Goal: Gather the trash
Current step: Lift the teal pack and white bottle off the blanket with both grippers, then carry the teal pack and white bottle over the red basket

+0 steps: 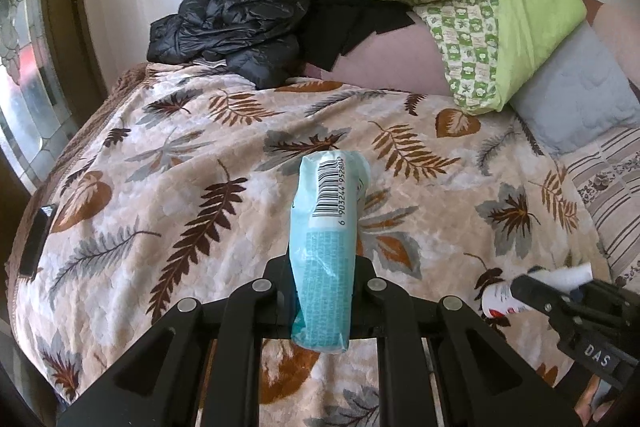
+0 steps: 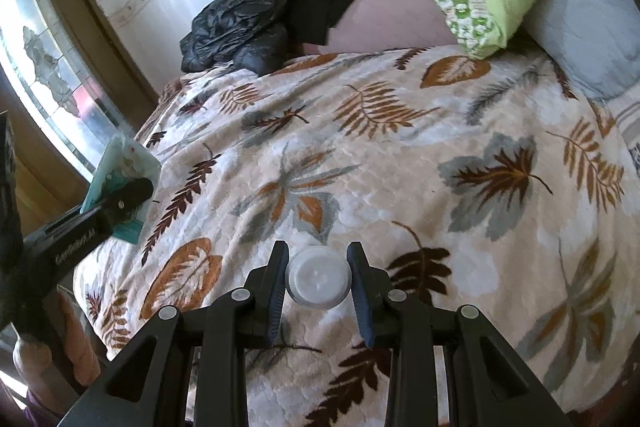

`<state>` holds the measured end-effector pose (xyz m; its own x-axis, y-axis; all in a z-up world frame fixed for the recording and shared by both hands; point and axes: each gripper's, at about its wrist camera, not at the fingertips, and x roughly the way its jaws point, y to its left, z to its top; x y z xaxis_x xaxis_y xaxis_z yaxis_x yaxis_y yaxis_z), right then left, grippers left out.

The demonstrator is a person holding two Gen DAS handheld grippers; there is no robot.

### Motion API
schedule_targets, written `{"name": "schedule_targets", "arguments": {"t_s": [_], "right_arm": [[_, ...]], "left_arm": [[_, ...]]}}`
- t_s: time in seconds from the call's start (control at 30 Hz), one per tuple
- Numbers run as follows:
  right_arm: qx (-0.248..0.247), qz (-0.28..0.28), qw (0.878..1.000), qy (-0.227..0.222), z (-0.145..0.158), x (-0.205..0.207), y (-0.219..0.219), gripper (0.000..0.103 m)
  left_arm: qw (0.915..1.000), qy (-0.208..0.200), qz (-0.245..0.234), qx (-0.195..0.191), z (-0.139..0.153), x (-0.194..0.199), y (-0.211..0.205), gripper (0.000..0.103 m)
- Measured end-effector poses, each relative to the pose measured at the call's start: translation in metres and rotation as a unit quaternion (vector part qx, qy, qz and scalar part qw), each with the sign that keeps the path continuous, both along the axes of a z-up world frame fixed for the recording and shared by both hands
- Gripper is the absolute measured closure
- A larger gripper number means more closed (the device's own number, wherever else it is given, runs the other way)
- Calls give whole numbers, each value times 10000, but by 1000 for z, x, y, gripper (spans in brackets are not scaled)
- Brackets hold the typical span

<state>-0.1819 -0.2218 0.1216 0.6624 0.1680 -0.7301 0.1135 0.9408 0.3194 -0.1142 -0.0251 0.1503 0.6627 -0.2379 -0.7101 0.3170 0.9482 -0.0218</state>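
Left tool [image 1: 324, 267] clamping blue packet [image 1: 326, 227], right tool [image 2: 318, 259] gripping white bottle [image 2: 318, 281]

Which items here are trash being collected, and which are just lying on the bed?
Trash: blue packet in left claw; white bottle in right claw.
Lying about: black jacket, green quilt, grey pillow, leaf blanket.

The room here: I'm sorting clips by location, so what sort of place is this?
Most likely a bedroom: a bed under a leaf-print blanket, a grey pillow at its head, and a green patterned quilt bunched against the wall.
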Motion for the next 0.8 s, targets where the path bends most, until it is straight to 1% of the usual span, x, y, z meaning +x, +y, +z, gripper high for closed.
{"name": "schedule_targets", "arguments": {"t_s": [0.13, 0.23, 0.37, 0.5, 0.63, 0.8], "right_arm": [[51, -74, 10000, 22, 1, -10, -6, 71], [43, -73, 10000, 11, 1, -20, -11, 71], [-103, -116, 9999, 8, 3, -38, -22, 71], [-160, -263, 9995, -33, 9, -63, -41, 71], [-183, -552, 9982, -133, 16, -89, -59, 71], [-214, -871, 9957, -215, 21, -119, -78, 71]], "left_arm": [[9998, 75, -122, -123, 7, 6, -2, 89], [9996, 9, -208, -200, 11, 1, -6, 89], [9989, -68, -336, -308, 15, -12, -20, 89], [9979, -135, -532, -353, 22, -28, -41, 89], [9952, -226, -898, -300, 30, -47, -69, 89], [9913, -226, -1264, -304, 34, -68, -97, 89]]}}
